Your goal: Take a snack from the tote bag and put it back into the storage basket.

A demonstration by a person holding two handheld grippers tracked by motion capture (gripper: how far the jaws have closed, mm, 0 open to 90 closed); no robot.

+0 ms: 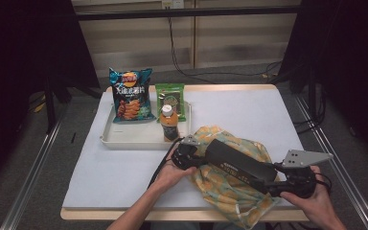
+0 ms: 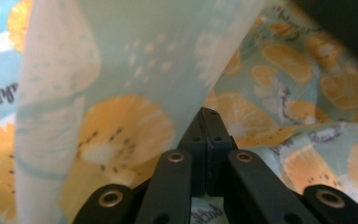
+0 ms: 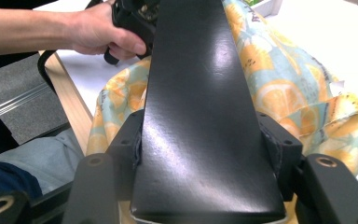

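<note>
A white desk (image 1: 268,115) carries a cloth bag (image 1: 230,187) printed with orange slices, lying near the front edge. A white tray (image 1: 124,139) behind it holds a chip bag (image 1: 130,95), a green packet (image 1: 170,98) and a bottle (image 1: 170,123). A long black box (image 1: 239,163) lies across the cloth bag. The right hand-held gripper (image 3: 205,177) clamps the box's near end. The left hand-held gripper (image 2: 208,128) is closed, pinching the bag's fabric.

A crumpled orange-print cloth bag (image 1: 230,187) lies at the worktop's five o'clock edge; a long black box (image 1: 239,164) lies slanted across it.
</note>
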